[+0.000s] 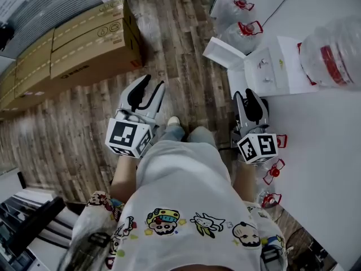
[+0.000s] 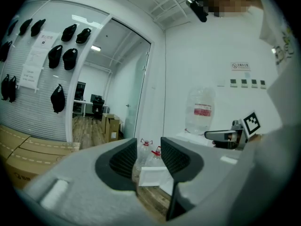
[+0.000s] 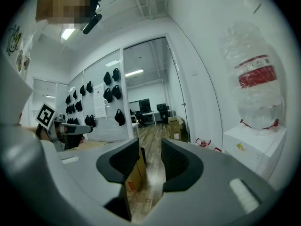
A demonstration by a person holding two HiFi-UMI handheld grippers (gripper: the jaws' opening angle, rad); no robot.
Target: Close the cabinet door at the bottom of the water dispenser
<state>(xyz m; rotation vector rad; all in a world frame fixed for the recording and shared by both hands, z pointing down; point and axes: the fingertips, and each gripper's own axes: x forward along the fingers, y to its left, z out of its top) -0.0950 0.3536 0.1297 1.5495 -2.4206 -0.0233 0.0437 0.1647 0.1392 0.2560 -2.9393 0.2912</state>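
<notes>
Left tool (image 1: 153, 84) and right tool (image 1: 246, 94) both gape empty above the floor (image 1: 186, 33); the water dispenser (image 1: 279, 69) has its cabinet door (image 1: 223, 52) standing open.

Wood-plank floor (image 1: 186, 66) is carrying everything. Long cardboard boxes (image 1: 84, 44) are lying flat at the left, side by side. Two clear water jugs (image 1: 237, 35) with red handles are standing at the top right, next to the white water dispenser (image 1: 282, 72), which is standing by the wall. More red-handled jug tops (image 1: 273, 171) are showing at lower right. A shoe (image 1: 173, 121) is standing mid-floor.
</notes>
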